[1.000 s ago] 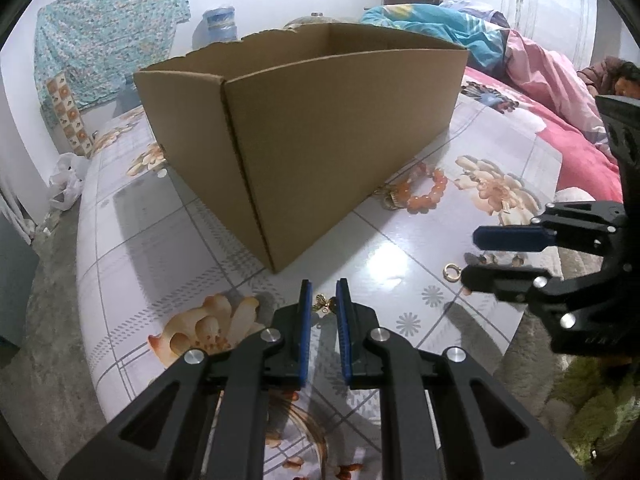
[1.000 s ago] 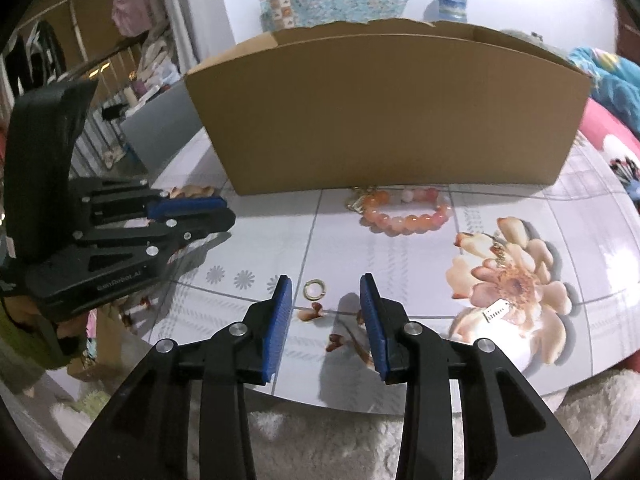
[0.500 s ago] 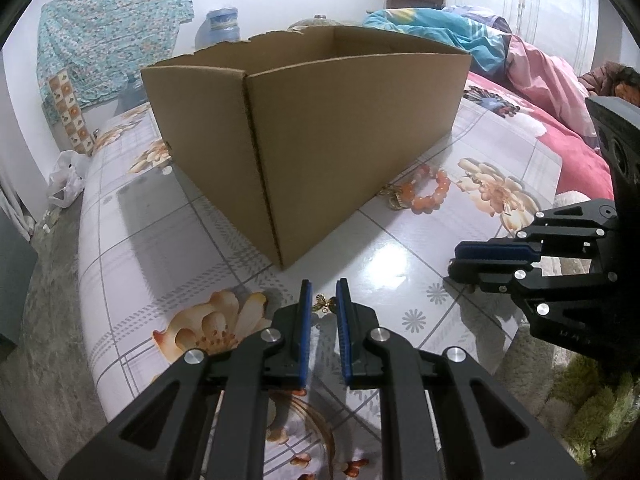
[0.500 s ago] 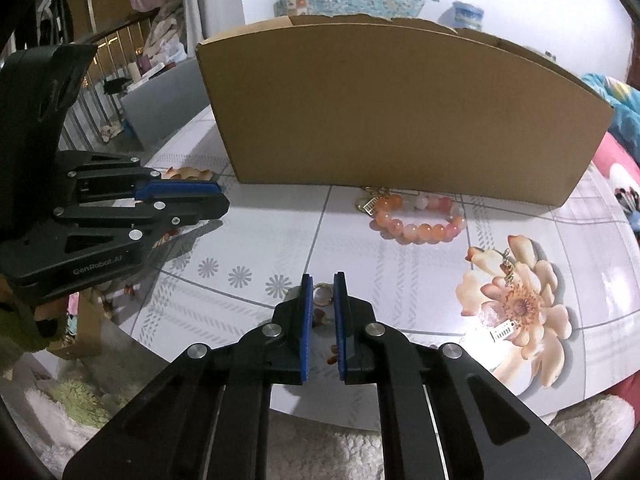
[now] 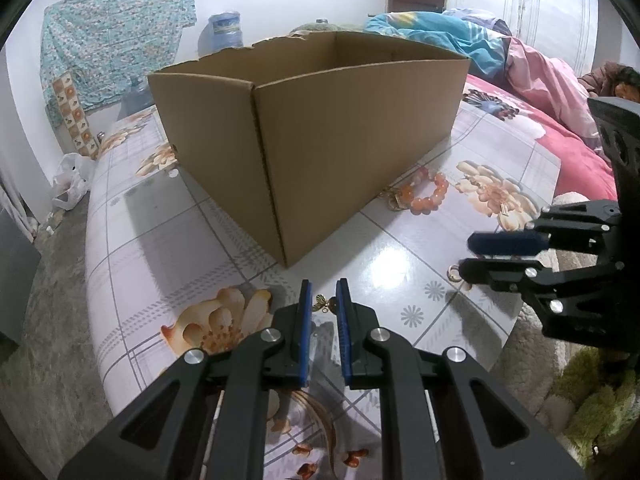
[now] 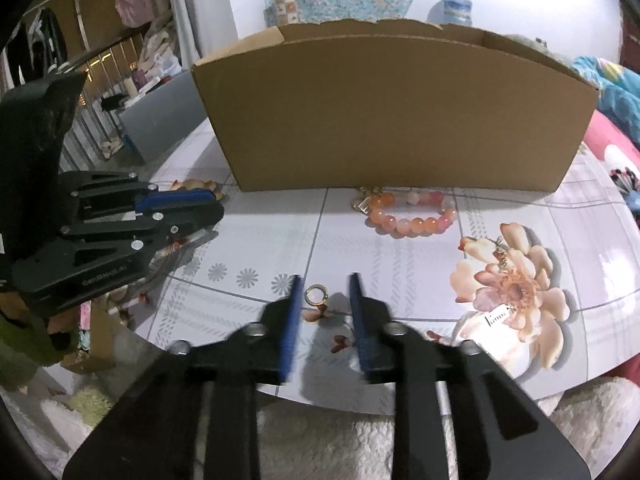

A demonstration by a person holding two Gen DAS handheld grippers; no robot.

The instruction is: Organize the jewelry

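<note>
The cardboard box stands stiff on the surface. The beaded bracelet beside it looks loose and slippery. The right tool is opening around a light gold ring; the left tool seemingly pinches a tiny charm.

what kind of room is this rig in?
Likely a lived-in bedroom: rumpled bedding lies behind the floral-topped table, a patterned cloth hangs on the wall, and a water jug stands behind the cardboard box.
</note>
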